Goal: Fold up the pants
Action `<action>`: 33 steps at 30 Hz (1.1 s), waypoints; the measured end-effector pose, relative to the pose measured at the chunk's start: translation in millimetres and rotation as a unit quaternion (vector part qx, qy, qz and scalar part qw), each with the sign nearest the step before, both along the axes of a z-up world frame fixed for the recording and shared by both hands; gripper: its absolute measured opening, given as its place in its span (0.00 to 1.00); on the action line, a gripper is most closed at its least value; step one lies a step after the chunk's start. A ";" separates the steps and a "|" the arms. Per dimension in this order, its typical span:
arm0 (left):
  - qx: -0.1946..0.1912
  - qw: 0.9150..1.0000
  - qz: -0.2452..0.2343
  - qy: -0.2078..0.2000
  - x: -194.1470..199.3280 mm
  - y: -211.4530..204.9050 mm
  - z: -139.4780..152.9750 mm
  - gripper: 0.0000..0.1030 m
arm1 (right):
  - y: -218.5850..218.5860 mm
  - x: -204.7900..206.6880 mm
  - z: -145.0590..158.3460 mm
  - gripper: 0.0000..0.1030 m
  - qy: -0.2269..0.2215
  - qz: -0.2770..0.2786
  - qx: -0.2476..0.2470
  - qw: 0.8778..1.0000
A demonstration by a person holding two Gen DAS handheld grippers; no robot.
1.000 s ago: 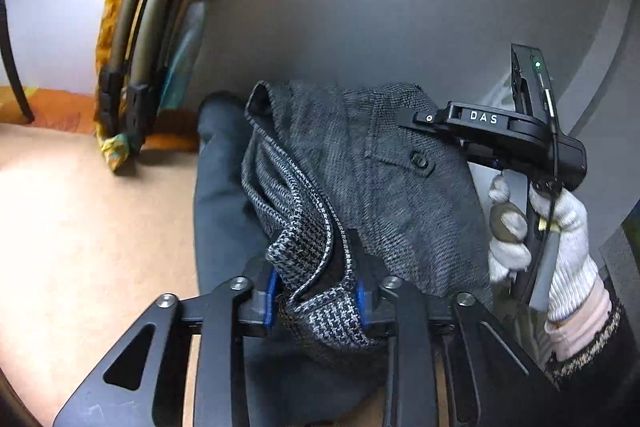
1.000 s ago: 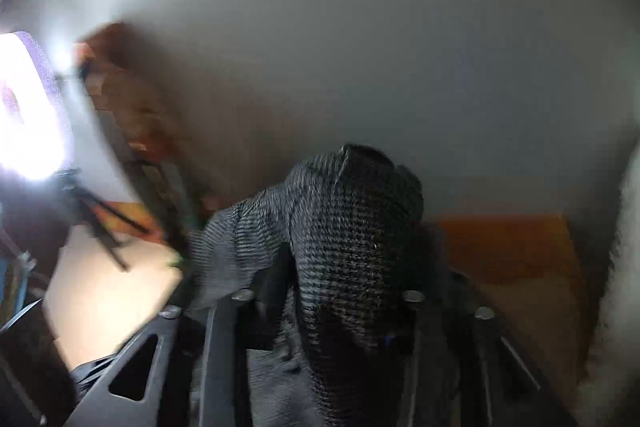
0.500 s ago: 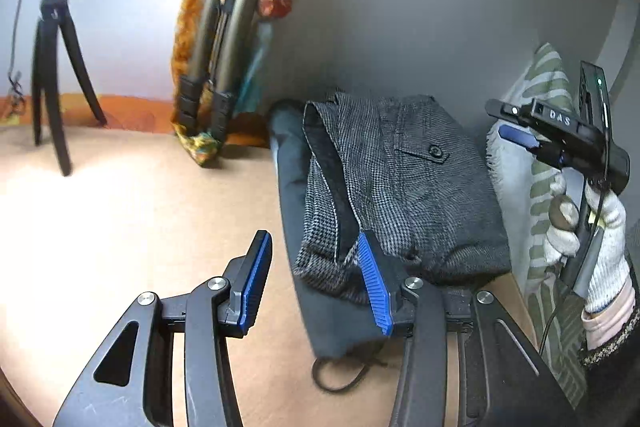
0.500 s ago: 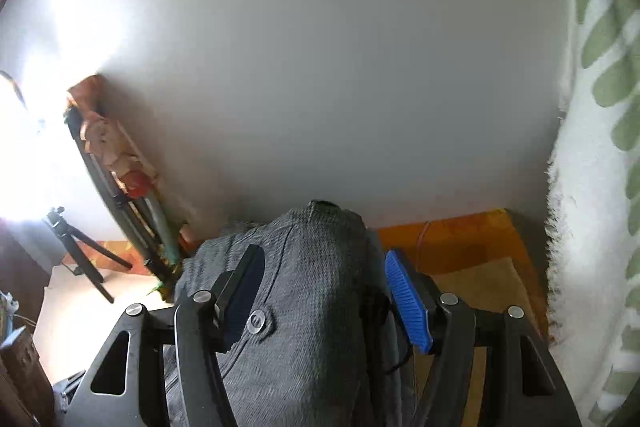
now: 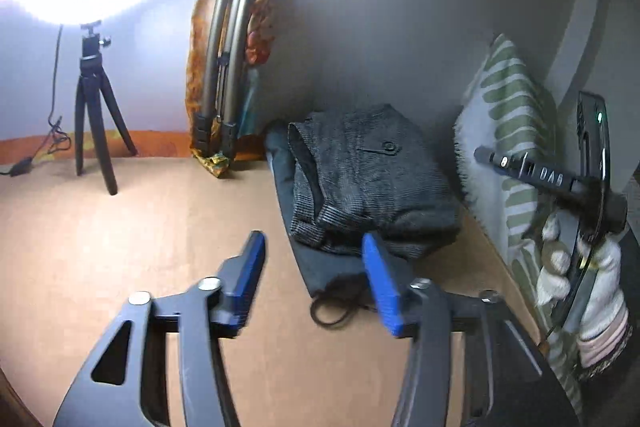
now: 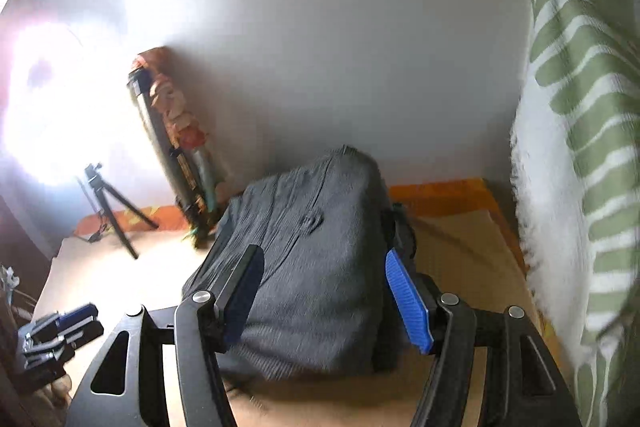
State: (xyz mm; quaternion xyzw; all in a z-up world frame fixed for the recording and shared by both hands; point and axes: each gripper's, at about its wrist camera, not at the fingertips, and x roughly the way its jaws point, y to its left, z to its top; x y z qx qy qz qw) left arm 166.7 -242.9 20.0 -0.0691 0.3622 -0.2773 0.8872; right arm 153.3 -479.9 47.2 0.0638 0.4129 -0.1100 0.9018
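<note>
Pants (image 5: 372,179) lie folded in a compact grey bundle on a darker folded garment (image 5: 320,263), the stack set against the wall (image 5: 400,7). Landmark: the pants. A striped pillow (image 5: 508,115) stands just right of them; a rolled mat (image 5: 228,67) leans on the wall to their left, and a tripod (image 5: 94,115) stands farther left, well apart. Left gripper (image 5: 314,277): fingers spread wide, nothing between them, hanging short of the bundle's near edge and a little to its left; the right-hand pad (image 5: 380,283) overlaps the dark garment in view, contact not clear. Right gripper (image 6: 324,301): also spread, holding nothing, the bundle filling the gap between its pads in the wrist view, though whether the pads touch cloth cannot be told. From the left camera the right gripper shows raised beside the pillow, in a gloved hand (image 5: 580,267). Long axis of the bundle runs from the near edge back toward the wall, roughly in line with both sets of fingers. The folded edge with its layers faces left; the button pocket faces up. Judgement: the fold looks done or nearly so; the right gripper sits more squarely on the pants, so any final press or tidy seems to fall to it, while the left would need to go forward and right to reach the cloth.
</note>
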 end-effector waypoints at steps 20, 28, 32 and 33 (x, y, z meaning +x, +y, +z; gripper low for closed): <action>0.044 0.997 -0.014 -0.064 -93.4 15.9 29.3 0.74 | 92.4 -114.7 13.1 0.83 -0.018 -0.022 -0.081 0.996; 0.062 0.997 0.000 -0.055 -100.6 22.1 16.0 0.75 | 107.7 -138.5 6.6 0.96 -0.031 -0.034 -0.091 0.995; 0.081 0.995 0.011 -0.055 -102.2 23.6 8.7 0.75 | 112.5 -145.1 2.7 1.00 -0.042 -0.044 -0.100 0.993; 0.083 0.995 0.014 -0.055 -102.6 24.5 7.5 0.75 | 113.7 -146.4 0.9 1.00 -0.043 -0.046 -0.101 0.993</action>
